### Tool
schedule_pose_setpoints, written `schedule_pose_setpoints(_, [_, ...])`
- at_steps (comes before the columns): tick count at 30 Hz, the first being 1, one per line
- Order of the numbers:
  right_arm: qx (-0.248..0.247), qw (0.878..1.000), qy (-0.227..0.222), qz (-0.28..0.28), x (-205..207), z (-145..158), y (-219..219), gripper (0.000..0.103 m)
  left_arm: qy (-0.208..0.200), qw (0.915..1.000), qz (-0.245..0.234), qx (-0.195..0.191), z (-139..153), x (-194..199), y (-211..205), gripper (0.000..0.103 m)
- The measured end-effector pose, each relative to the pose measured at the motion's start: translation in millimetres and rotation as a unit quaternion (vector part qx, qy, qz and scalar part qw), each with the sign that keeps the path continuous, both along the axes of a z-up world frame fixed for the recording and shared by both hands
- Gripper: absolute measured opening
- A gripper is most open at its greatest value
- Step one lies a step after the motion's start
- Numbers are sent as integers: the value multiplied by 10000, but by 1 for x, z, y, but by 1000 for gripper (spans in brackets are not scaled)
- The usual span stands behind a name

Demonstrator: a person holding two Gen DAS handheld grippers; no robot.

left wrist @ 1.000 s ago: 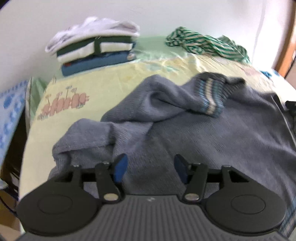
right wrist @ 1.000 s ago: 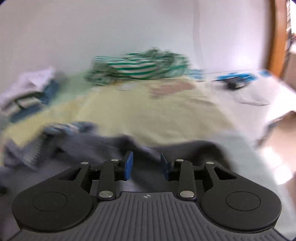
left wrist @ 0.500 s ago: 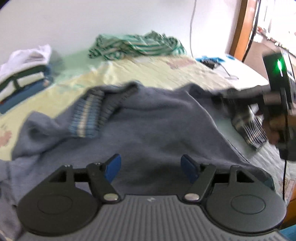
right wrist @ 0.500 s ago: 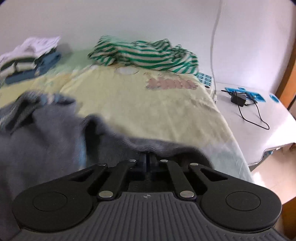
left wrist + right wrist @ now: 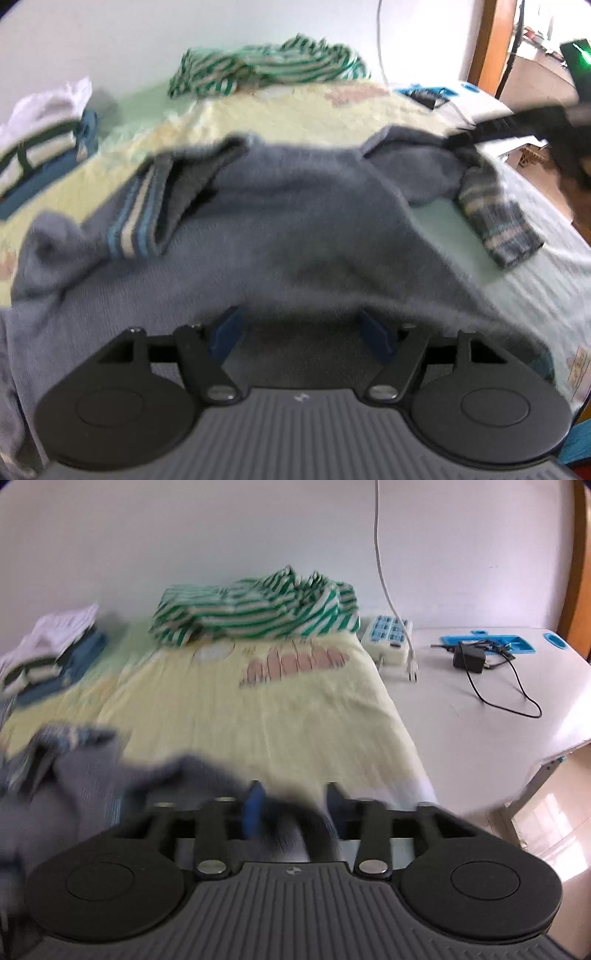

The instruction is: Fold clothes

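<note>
A grey-blue sweater [image 5: 295, 229] with striped cuffs lies spread on the yellow bed sheet [image 5: 295, 114]. One cuff [image 5: 136, 221] is folded over its left side. The other sleeve [image 5: 498, 229] trails off to the right. My left gripper [image 5: 301, 328] is open, its blue pads [image 5: 225, 328] at the sweater's near edge. The right gripper [image 5: 517, 118] shows as a dark blur at the sweater's far right corner. In the right wrist view my right gripper [image 5: 291, 805] is open, with blurred sweater cloth [image 5: 288, 823] between its fingers and more sweater [image 5: 74, 775] to the left.
A green striped garment [image 5: 258, 605] is heaped at the back by the wall. A stack of folded clothes [image 5: 48, 650] sits at the back left. To the right, a white table [image 5: 480, 720] holds a power strip [image 5: 388, 635] and a charger with cable [image 5: 469, 657].
The right gripper, shut on the sweater half a second ago, has opened. The left gripper has swung right and come down to the near edge. The right sleeve now lies stretched out.
</note>
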State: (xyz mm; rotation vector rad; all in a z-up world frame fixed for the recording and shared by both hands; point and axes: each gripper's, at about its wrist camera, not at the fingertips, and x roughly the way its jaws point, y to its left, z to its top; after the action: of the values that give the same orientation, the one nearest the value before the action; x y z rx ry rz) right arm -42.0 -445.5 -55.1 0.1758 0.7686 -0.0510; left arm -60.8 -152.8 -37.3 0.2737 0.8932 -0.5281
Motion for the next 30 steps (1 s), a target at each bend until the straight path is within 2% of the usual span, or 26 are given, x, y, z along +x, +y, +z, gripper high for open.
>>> schedule_pose_setpoints(3, [31,9997,227,44,-17,-4,-9,54,-39,10000,-69,-56,2,12,-15,77])
schedule_pose_setpoints(5, [197,9995,247,76,-20,-10,-9,54,-65,9999,-114,-93,4,21,-25,77])
schedule_pose_setpoints(8, [313,9991,267,132,-18,-15,-6,39,-88,9997,-192,-91,4,32,-40,76])
schedule_pose_setpoints(9, [367,9989,247,156,-18,-15,-4,21,-72,9997,-219,-102,3,34,-44,76])
schedule_pose_setpoints(10, [390,9988,201,203,-17,-11,-4,17,-39,9996,-235,-122,2,37,-48,76])
schedule_pose_setpoints(16, [-765,9953,-573,160,2,25,-7,13,229,9994,-194,-198,-5,46,-57,76])
schedule_pose_setpoints(19, [-1380,9847,-1059,-24,21,41,-12,12,228,9994,-222,-151,-6,44,-59,77])
schedule_pose_setpoints(21, [-1610,9776,-1355,-112,33,49,-15,11,227,9993,-249,-150,-6,43,-60,80])
schedule_pose_setpoints(23, [-1779,9714,-1571,-57,42,50,-16,11,224,9993,-255,-139,-8,42,-61,83])
schedule_pose_setpoints(24, [-2058,9649,-1630,65,43,44,-10,11,203,9994,-262,-120,-9,41,-62,84])
schedule_pose_setpoints(26, [-2572,9526,-1591,328,46,27,0,11,139,9995,-292,-64,-10,39,-63,84])
schedule_pose_setpoints(30, [-2864,9515,-865,718,35,-3,1,13,70,9996,-254,-61,-6,35,-55,82])
